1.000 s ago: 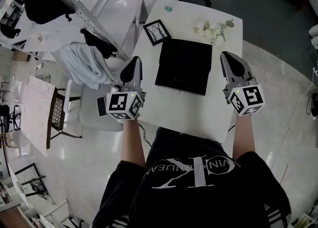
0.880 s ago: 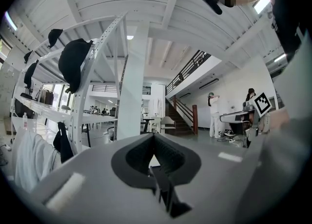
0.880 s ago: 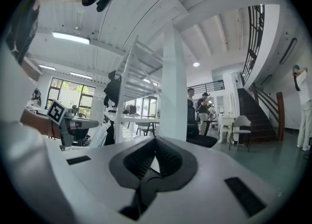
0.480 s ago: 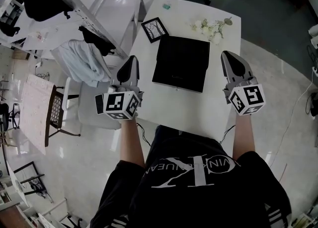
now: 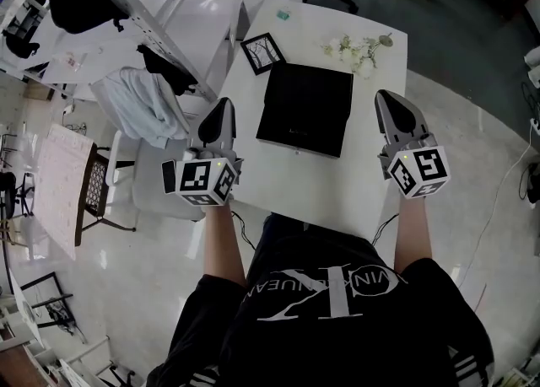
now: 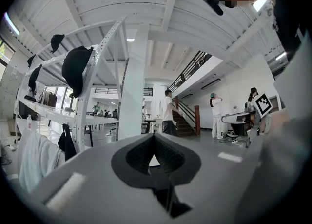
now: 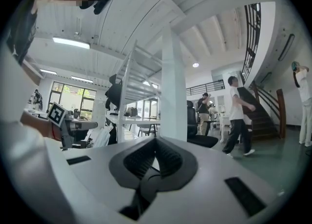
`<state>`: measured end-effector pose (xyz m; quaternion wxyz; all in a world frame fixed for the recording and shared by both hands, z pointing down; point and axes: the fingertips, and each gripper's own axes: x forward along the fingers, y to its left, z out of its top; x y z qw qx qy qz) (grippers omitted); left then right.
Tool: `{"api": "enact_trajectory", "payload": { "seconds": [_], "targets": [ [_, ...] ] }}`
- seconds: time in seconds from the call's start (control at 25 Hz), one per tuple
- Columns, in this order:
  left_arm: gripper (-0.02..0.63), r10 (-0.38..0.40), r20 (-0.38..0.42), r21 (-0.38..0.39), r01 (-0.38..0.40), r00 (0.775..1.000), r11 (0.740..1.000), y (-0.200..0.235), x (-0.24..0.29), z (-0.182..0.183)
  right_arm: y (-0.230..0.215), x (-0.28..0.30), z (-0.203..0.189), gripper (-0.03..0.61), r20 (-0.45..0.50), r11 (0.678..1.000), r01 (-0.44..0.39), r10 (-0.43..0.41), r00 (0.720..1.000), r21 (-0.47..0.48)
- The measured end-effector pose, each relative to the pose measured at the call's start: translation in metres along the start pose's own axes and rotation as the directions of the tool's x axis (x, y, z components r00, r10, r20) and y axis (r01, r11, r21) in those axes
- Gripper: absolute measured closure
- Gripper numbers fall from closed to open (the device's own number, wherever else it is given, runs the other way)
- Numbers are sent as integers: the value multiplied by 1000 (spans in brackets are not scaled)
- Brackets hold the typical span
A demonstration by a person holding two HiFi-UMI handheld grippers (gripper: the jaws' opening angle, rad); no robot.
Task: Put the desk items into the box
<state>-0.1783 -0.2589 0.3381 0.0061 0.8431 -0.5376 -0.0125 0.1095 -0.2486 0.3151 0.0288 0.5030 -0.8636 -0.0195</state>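
A flat black box (image 5: 304, 109), lid shut, lies in the middle of the white desk (image 5: 337, 183). Behind it are a small black picture frame (image 5: 263, 52), a sprig of white flowers (image 5: 359, 51) and a tiny teal item (image 5: 284, 14). My left gripper (image 5: 221, 109) hovers over the desk's left edge, left of the box. At the desk's right edge, right of the box, is my right gripper (image 5: 388, 100). Both gripper views look level out into the room, with the left gripper (image 6: 154, 136) and the right gripper (image 7: 156, 140) shut and holding nothing.
A chair draped with a white garment (image 5: 139, 107) and a white shelf rack (image 5: 143, 14) stand left of the desk. A dark phone (image 5: 167, 176) lies by the left gripper's cube. A wire chair (image 5: 94, 196) is further left. People (image 7: 239, 115) walk about at a distance.
The left gripper has drifted slightly left and now covers more of the phone. The view has shifted a little; the right gripper and the desk items keep their places.
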Motion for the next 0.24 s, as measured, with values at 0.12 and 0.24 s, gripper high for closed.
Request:
{"api": "enact_trajectory", "payload": {
  "seconds": [0.12, 0.24],
  "targets": [
    [609, 5, 0, 3, -5, 1000, 1000, -4, -4, 0, 1, -5, 0, 566, 1, 1000, -5, 5, 1000, 2],
    [609, 5, 2, 5, -5, 1000, 1000, -8, -7, 1, 1, -10, -1, 566, 3, 1000, -8, 8, 1000, 7]
  ]
}}
